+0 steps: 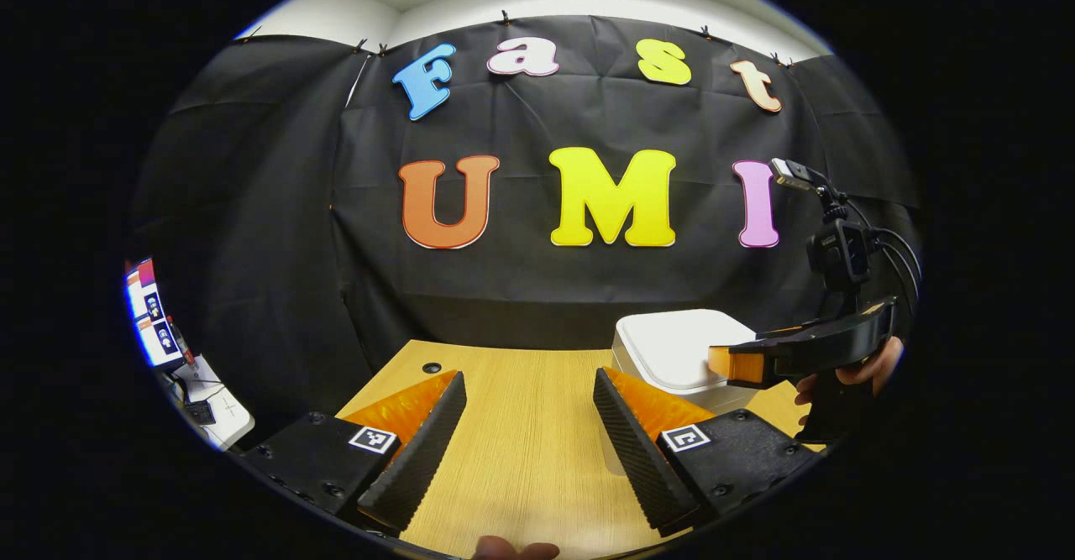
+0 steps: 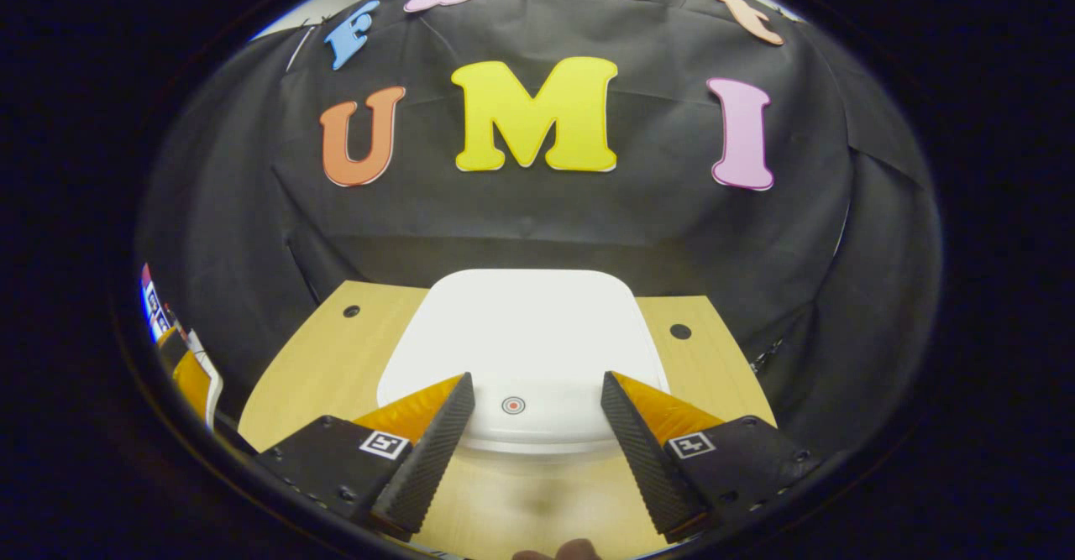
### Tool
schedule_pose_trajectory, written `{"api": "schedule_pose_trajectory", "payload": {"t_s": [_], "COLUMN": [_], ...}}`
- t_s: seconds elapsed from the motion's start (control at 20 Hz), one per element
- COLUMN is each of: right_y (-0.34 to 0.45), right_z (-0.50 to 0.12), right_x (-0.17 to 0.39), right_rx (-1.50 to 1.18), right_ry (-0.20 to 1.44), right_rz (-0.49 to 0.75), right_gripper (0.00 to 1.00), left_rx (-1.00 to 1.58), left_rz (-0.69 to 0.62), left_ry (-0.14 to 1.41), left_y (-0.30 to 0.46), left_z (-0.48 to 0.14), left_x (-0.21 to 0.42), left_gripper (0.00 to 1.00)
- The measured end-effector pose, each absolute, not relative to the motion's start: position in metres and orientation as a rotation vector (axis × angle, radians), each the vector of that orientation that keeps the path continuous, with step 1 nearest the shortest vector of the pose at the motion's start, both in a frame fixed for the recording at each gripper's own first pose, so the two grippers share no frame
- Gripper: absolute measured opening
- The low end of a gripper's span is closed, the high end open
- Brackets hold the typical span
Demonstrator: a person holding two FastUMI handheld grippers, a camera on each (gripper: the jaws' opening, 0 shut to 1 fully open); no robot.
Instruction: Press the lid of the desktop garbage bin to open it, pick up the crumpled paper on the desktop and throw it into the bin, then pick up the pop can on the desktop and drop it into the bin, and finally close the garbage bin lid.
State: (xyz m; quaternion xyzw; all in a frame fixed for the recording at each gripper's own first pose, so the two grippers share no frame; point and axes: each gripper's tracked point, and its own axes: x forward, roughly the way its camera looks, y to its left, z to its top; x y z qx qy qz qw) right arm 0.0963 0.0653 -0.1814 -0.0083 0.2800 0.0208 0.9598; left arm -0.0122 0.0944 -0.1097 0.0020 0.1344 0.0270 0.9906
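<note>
I am holding the right gripper (image 2: 535, 396) just above the front edge of the garbage bin (image 2: 521, 333), its fingers spread wide and gripping nothing, flanking the small round mark (image 2: 513, 405) on the smooth white, round-cornered lid. The lid is sitting closed. I am keeping the left gripper (image 1: 529, 392) equally wide and empty over bare wood-grain desktop (image 1: 525, 442). From there, the bin (image 1: 672, 350) is standing right of centre; the right gripper's tip (image 1: 739, 365) seems to be touching its lid.
</note>
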Motion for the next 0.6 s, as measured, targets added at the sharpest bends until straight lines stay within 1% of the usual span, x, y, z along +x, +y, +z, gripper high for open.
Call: {"api": "schedule_pose_trajectory", "payload": {"t_s": [0.25,0.6], "right_y": [0.0652,0.066], "right_z": [-0.185,-0.1897], "right_x": [0.0949,0.0919], "right_rx": [-0.007,-0.06], "right_ry": [0.559,0.533], "right_rz": [0.035,0.025], "right_gripper": [0.97,0.98], "left_rx": [-0.003,-0.013], "left_rz": [0.048,0.028], "left_ry": [0.275,0.284], "left_y": [0.0935,0.0887], "left_z": [-0.114,-0.1188], "left_x": [-0.0122,-0.01], "left_gripper": [0.99,0.99]}}
